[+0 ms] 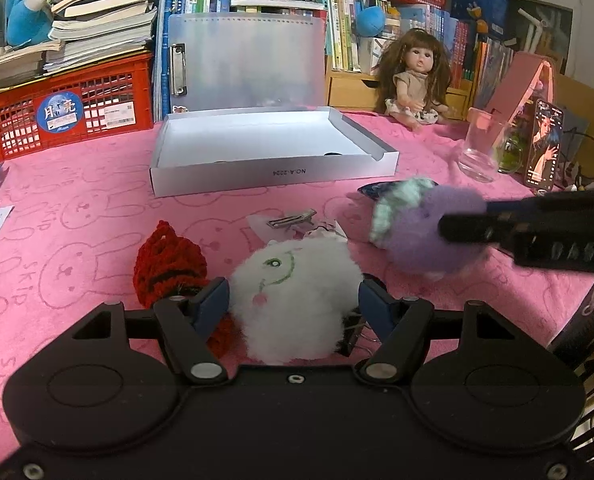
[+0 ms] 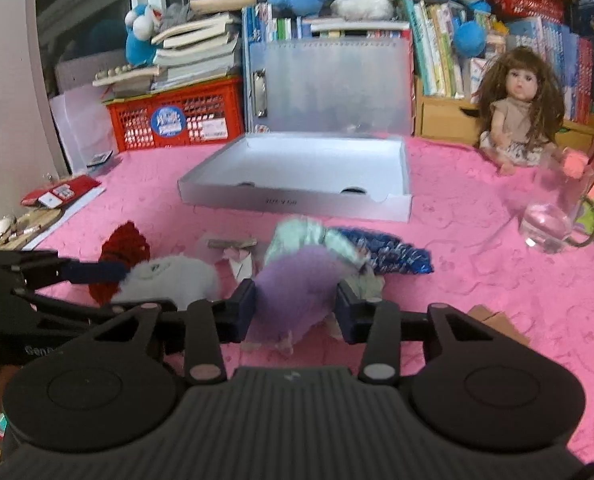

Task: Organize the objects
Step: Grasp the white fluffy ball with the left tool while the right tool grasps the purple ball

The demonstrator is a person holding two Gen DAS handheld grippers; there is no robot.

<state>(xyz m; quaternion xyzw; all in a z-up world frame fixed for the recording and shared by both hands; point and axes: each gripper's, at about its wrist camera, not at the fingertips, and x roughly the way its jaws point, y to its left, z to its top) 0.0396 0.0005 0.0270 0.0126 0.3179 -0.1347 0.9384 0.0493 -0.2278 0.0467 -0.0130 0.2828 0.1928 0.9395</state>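
Observation:
A white fluffy plush (image 1: 293,292) with a stitched green face sits between the blue pads of my left gripper (image 1: 293,302), which press on its two sides just above the pink cloth. My right gripper (image 2: 295,304) is shut on a purple plush (image 2: 297,280) with a mint knitted top. In the left wrist view that purple plush (image 1: 425,240) hangs blurred to the right of the white one. A red crochet piece (image 1: 169,260) lies left of the white plush. A metal hair clip (image 1: 293,218) and a blue sequined piece (image 2: 385,252) lie on the cloth behind.
An open white shallow box (image 1: 273,176) stands behind the toys. A glass mug (image 1: 481,152), a phone (image 1: 545,144) and a doll (image 1: 417,80) are at the back right. A red crate (image 1: 69,120) with books is at the back left, and shelves of books and plush toys stand behind.

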